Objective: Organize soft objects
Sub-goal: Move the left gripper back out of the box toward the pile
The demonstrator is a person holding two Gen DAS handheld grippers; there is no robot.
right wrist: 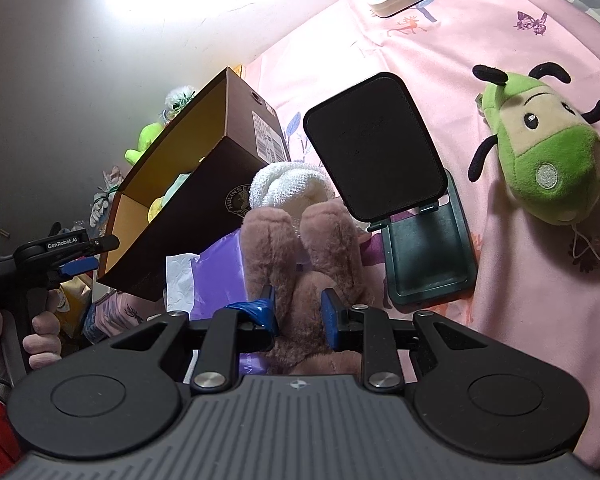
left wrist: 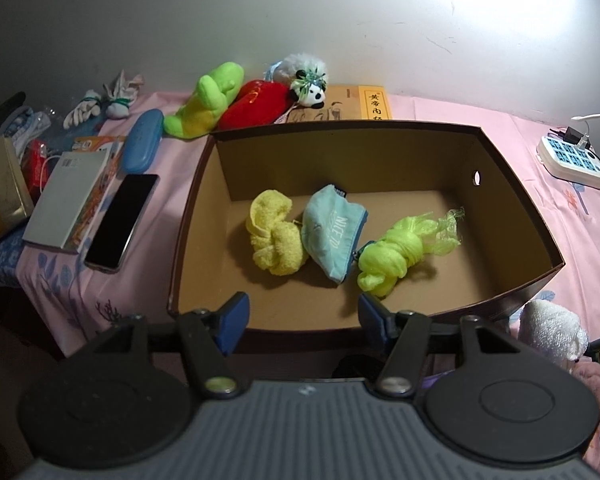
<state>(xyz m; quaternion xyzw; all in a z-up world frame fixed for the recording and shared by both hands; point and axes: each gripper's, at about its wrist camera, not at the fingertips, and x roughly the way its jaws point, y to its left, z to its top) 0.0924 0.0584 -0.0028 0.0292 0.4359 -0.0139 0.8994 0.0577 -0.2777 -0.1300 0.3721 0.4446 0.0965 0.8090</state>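
Right claw (right wrist: 298,312) clenched on a mauve plush toy (right wrist: 304,240); left claw (left wrist: 300,312) released, empty, over the brown cardboard box (left wrist: 512,208). Next, probably: lift the plush into the box.

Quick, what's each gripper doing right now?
Left gripper: open, holding nothing, above the brown cardboard box.
Right gripper: closed on the pinkish-brown plush toy.

Box (left wrist: 520,216) floor lies bare up front and right; yellow towel (left wrist: 274,236), blue pouch (left wrist: 332,236) and green mesh (left wrist: 392,256) crowd its middle.
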